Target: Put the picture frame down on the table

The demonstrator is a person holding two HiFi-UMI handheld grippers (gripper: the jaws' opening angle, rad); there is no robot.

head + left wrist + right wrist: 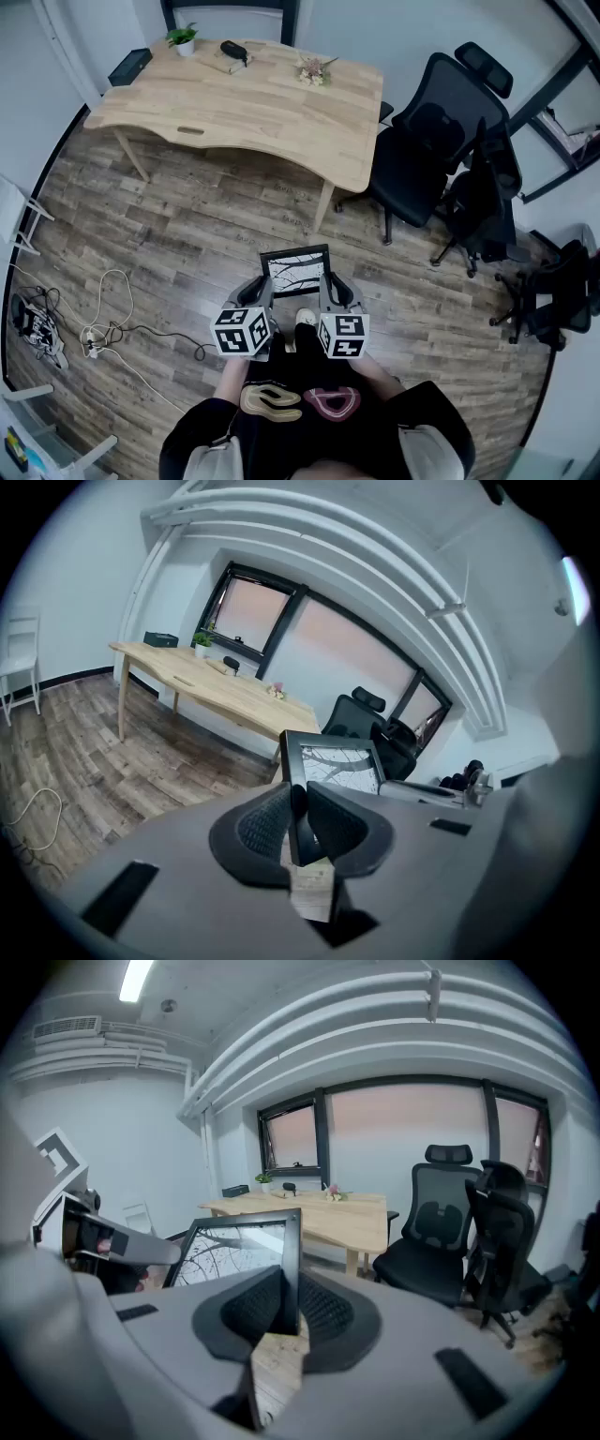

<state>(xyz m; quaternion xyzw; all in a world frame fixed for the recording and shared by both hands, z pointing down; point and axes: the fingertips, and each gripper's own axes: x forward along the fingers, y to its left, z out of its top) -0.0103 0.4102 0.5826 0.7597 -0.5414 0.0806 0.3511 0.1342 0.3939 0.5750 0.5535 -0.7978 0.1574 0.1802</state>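
A black picture frame (295, 268) with a bare-branch print is held in the air over the wooden floor, well short of the light wooden table (262, 112). My left gripper (263, 292) is shut on the frame's left edge (292, 780). On the opposite edge (292, 1260), my right gripper (328, 292) is shut. Both hold it upright in front of the person. The same table shows far off in the left gripper view (234, 694) and in the right gripper view (328, 1211).
On the table stand a small potted plant (183, 37), a dark object (232, 49), a flower bunch (314, 70) and a black box (129, 66). Black office chairs (441, 141) crowd the right. Cables (103, 328) lie on the floor at left.
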